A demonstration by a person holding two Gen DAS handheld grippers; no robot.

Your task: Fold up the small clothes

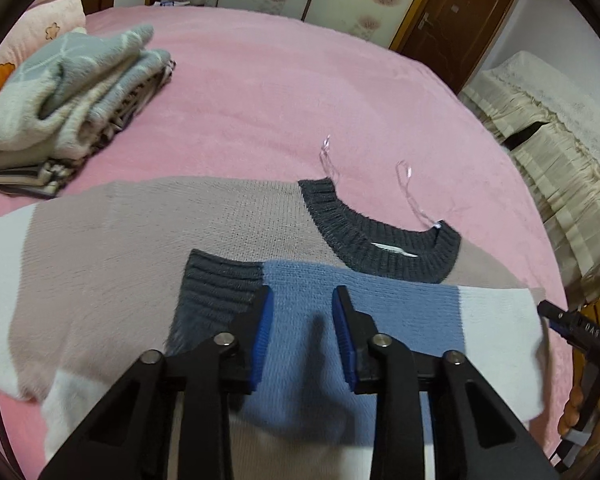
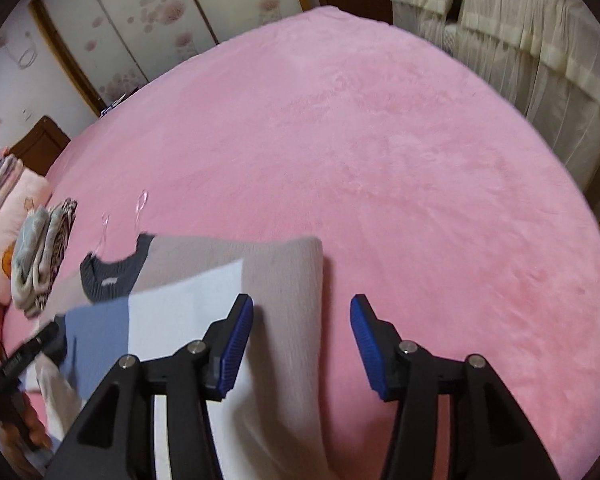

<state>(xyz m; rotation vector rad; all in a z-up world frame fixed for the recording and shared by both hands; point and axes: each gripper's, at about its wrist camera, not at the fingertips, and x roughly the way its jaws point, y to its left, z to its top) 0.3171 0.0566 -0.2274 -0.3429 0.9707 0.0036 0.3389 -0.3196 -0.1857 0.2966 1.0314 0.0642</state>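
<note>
A colour-block knit sweater (image 1: 140, 236) in beige, white and blue with a dark grey collar (image 1: 384, 240) lies flat on the pink bed. One sleeve (image 1: 364, 304) is folded across its body, with the grey cuff (image 1: 216, 292) by my left fingers. My left gripper (image 1: 302, 332) is open just above the blue part of the sleeve, holding nothing. My right gripper (image 2: 300, 344) is open over the sweater's right edge (image 2: 288, 280), empty. The right gripper also shows at the right edge of the left wrist view (image 1: 572, 324).
A pile of folded clothes (image 1: 72, 104) sits at the far left of the pink bed (image 1: 300, 92), next to pillows (image 1: 48, 24). Clear hanger loops (image 1: 408, 184) stick out past the collar. A cream-covered piece of furniture (image 2: 520, 40) stands beyond the bed's right side.
</note>
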